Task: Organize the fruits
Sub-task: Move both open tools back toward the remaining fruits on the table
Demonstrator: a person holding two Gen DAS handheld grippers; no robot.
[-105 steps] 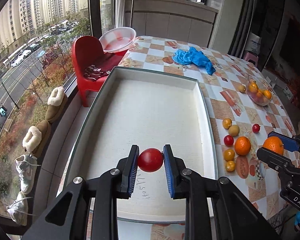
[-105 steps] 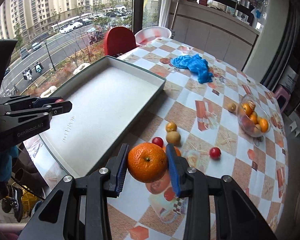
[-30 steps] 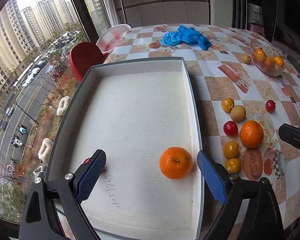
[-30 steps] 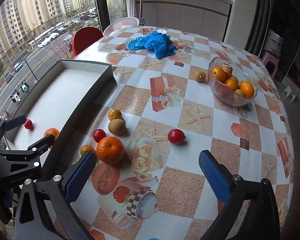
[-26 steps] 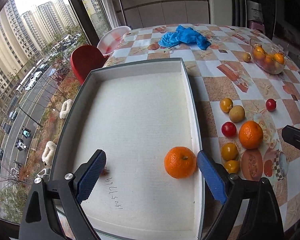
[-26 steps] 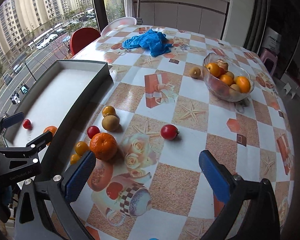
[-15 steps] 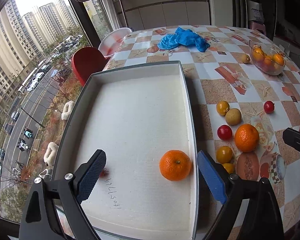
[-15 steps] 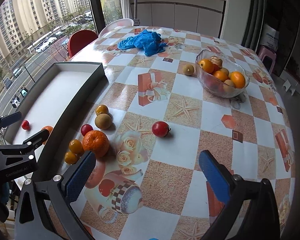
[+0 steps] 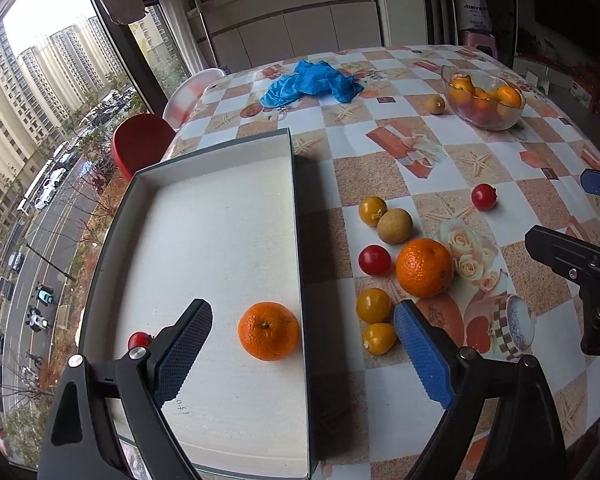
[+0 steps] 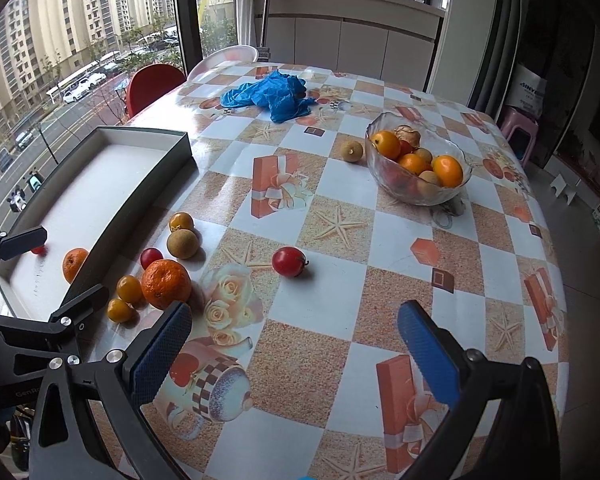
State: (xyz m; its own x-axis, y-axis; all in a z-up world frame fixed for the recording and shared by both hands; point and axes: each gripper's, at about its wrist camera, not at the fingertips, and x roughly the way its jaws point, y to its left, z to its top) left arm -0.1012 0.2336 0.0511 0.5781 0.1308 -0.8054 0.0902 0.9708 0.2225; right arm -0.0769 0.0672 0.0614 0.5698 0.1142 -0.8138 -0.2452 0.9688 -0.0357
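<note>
A white tray (image 9: 220, 208) lies at the table's left edge and holds an orange (image 9: 269, 336) and a small red fruit (image 9: 139, 340). My left gripper (image 9: 300, 344) is wide open and empty, just in front of that orange. To the tray's right lie loose fruits: a big orange (image 9: 424, 267), a red one (image 9: 374, 260), two yellow ones (image 9: 373, 305), a brown one (image 9: 395, 225). A red fruit (image 10: 288, 261) lies alone further right. My right gripper (image 10: 296, 344) is wide open and empty above the tablecloth, with the big orange (image 10: 166, 284) by its left finger.
A glass bowl (image 10: 418, 196) of fruit stands at the far right of the table, a brown fruit (image 10: 352, 151) beside it. A blue cloth (image 10: 272, 94) lies at the back. A red chair (image 10: 152, 80) stands by the window. The tray wall (image 10: 112, 240) rises between the grippers.
Since 3.5 s ago both grippers let go: the red fruit and one orange now lie in the tray. In the last second both grippers drew back and turned right, still open.
</note>
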